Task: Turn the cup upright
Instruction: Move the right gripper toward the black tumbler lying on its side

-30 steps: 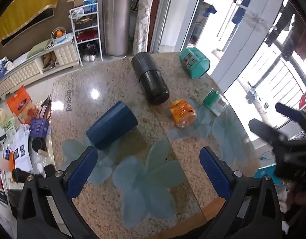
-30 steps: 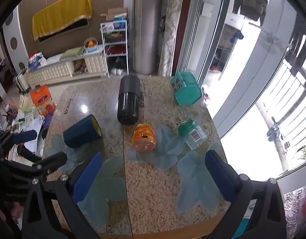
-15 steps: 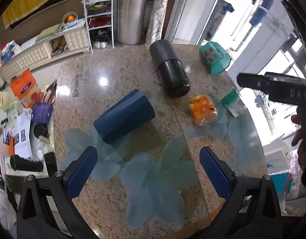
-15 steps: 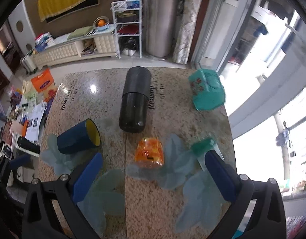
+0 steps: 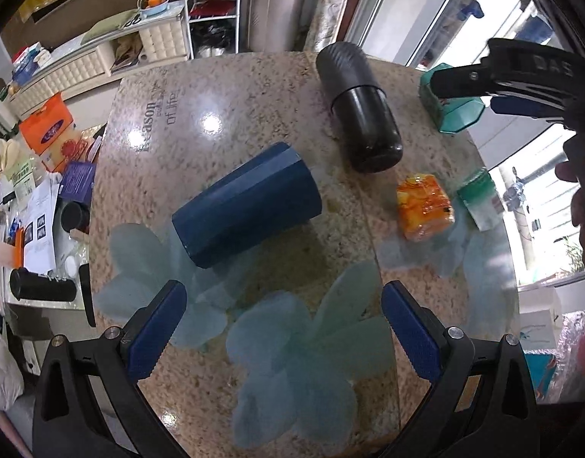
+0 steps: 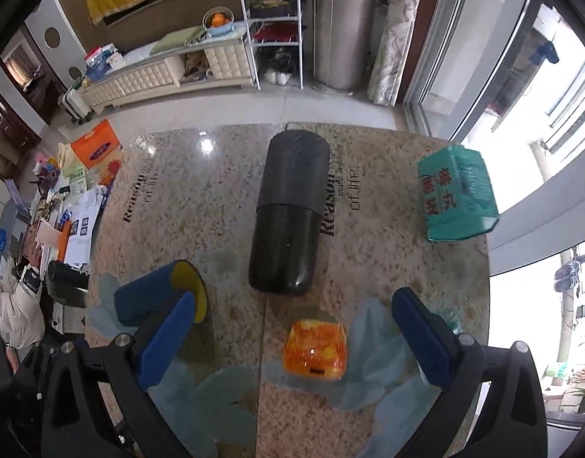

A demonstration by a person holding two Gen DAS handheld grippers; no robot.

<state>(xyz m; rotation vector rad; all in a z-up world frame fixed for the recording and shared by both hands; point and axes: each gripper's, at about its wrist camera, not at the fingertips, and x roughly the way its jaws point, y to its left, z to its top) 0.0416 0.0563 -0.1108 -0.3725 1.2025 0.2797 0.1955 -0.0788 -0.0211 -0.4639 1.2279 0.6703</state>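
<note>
A dark blue cup (image 5: 246, 206) with a yellow inside lies on its side on the granite table (image 5: 224, 107). Its closed base points toward my left gripper (image 5: 283, 328), which is open and empty just short of it. In the right wrist view the cup (image 6: 151, 297) lies at the lower left with its yellow mouth facing right, partly behind my left fingertip (image 6: 168, 337). My right gripper (image 6: 292, 339) is open and empty, above the orange packet. It also shows in the left wrist view (image 5: 502, 84) at the upper right.
A black flask (image 6: 288, 213) lies on its side mid-table. An orange packet (image 6: 317, 349), a green-capped jar (image 5: 479, 198) and a teal box (image 6: 454, 194) sit to the right. The table's left edge drops to a cluttered floor (image 5: 37, 175).
Both grippers have moved forward and lower over the table. The cup now sits nearer my left gripper. The right gripper has swung up into the left view's upper right.
</note>
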